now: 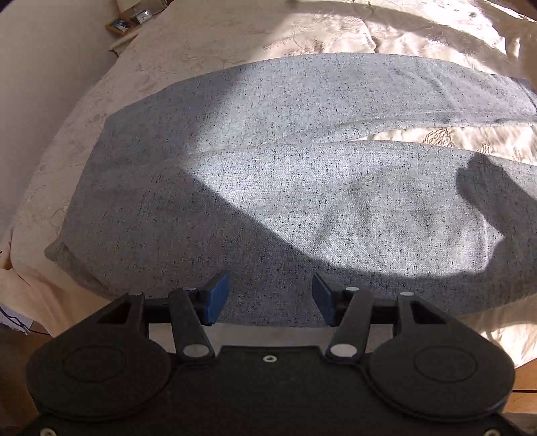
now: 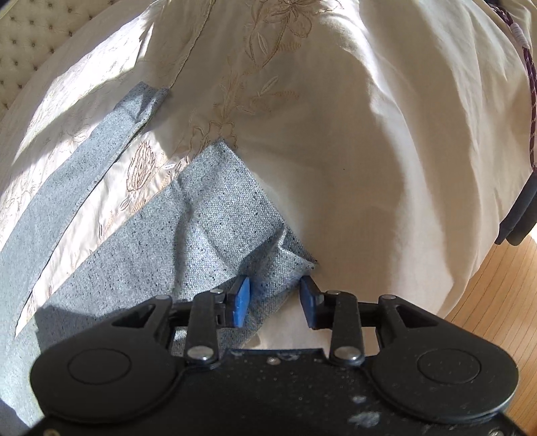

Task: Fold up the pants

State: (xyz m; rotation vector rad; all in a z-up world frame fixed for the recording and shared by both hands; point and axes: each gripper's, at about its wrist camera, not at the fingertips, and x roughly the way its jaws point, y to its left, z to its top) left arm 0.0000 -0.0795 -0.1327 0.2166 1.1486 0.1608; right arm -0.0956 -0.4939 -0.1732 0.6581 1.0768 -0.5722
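Grey speckled pants [image 1: 268,187] lie spread flat on a cream embroidered bedspread [image 1: 335,33], waist to the left and both legs running off to the right. My left gripper [image 1: 271,295] hovers open over the near edge of the pants, by the hip, its blue pads wide apart. In the right wrist view the near leg [image 2: 214,218] ends in a creased hem corner. That corner lies between the blue pads of my right gripper [image 2: 275,300], which stand apart and do not press on it. The far leg [image 2: 84,161] runs parallel, up and to the left.
A nightstand with a small clock [image 1: 134,20] stands past the bed's far left corner. A tufted headboard [image 2: 27,40] shows at top left. Wooden floor [image 2: 496,288] lies beyond the bed's right edge, where a dark garment [image 2: 517,214] hangs.
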